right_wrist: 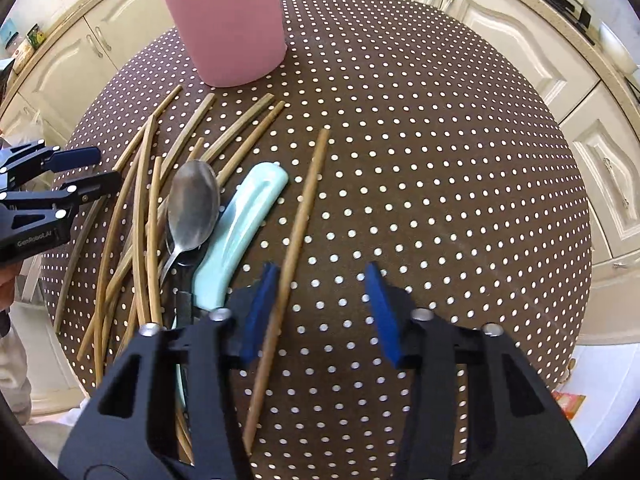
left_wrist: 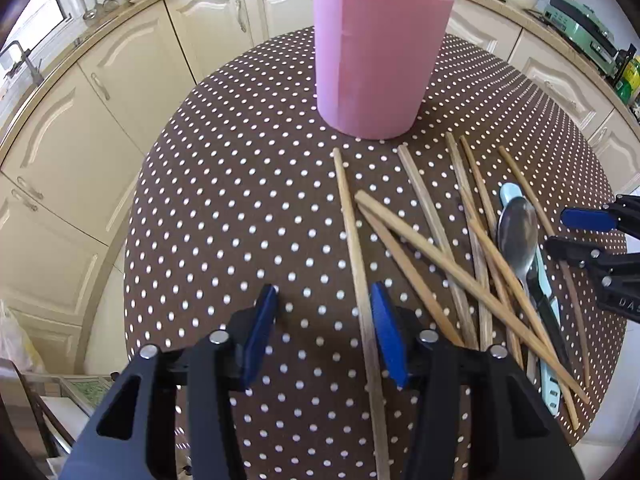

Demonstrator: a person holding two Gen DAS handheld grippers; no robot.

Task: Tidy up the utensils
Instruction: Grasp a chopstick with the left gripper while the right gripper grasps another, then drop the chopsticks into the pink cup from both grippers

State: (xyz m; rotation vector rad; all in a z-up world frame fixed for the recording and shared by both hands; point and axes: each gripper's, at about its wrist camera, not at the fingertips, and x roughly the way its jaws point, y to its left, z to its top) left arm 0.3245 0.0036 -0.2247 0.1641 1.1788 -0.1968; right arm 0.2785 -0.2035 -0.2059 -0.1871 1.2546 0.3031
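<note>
A tall pink cup (left_wrist: 380, 60) stands at the far side of the round table. In the left wrist view my left gripper (left_wrist: 323, 292) is open over the cloth. One wooden chopstick (left_wrist: 348, 220) runs between its fingers, close beside the right pad. To its right lie several crossed chopsticks (left_wrist: 460, 264), a metal spoon (left_wrist: 518, 232) and a light blue handled utensil (left_wrist: 510, 194). In the right wrist view my right gripper (right_wrist: 322, 268) is open. A lone chopstick (right_wrist: 306, 200) passes just inside its left pad. The spoon (right_wrist: 194, 204) and the blue utensil (right_wrist: 240, 232) lie to its left.
The table wears a brown cloth with white dots (right_wrist: 420, 160). Cream kitchen cabinets (left_wrist: 120, 80) curve around behind it. Each gripper shows at the edge of the other's view: the right gripper (left_wrist: 580, 232) and the left gripper (right_wrist: 60, 176).
</note>
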